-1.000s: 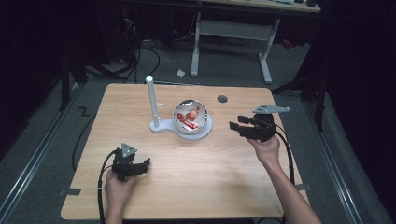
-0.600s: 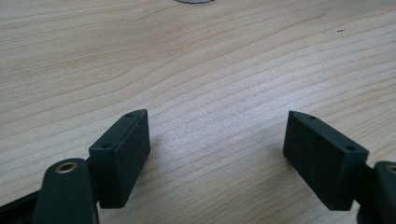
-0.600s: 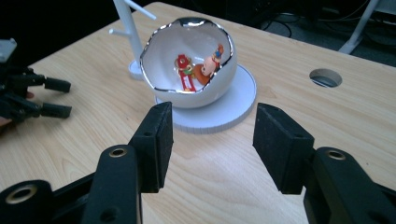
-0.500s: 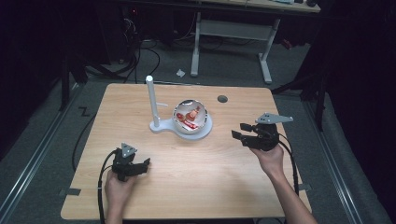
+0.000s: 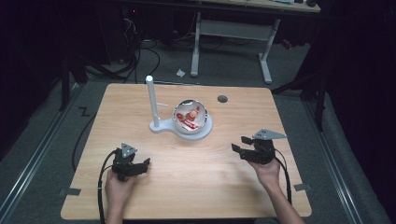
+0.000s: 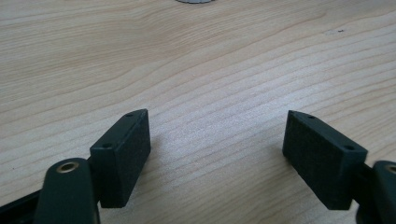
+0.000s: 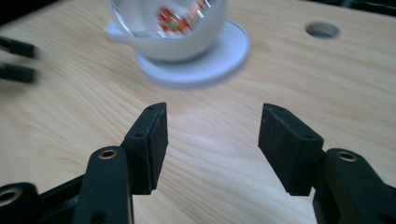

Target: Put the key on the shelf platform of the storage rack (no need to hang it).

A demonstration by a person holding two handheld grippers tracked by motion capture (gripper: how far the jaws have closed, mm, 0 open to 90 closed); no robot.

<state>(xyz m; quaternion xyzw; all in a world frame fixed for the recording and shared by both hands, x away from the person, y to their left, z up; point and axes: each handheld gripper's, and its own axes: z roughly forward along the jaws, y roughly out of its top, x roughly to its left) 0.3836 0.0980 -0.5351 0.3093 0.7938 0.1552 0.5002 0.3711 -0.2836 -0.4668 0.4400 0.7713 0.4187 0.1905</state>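
We see the right gripper (image 5: 239,150) low over the table (image 5: 196,186), its jaws just having spread with nothing between them. The bowl (image 5: 190,119) on its white stand (image 5: 154,122) sits ahead of those jaws, well apart. The left gripper (image 5: 142,164) also stands spread and empty.

Matt pale wood table (image 5: 187,186); glossy white plastic bowl (image 5: 191,128); matt black rough fingers (image 7: 149,140).

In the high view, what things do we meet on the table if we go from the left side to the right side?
Left gripper → white upright post → white bowl with red contents → round hole in the tabletop → right gripper, jaws apart and holding nothing.
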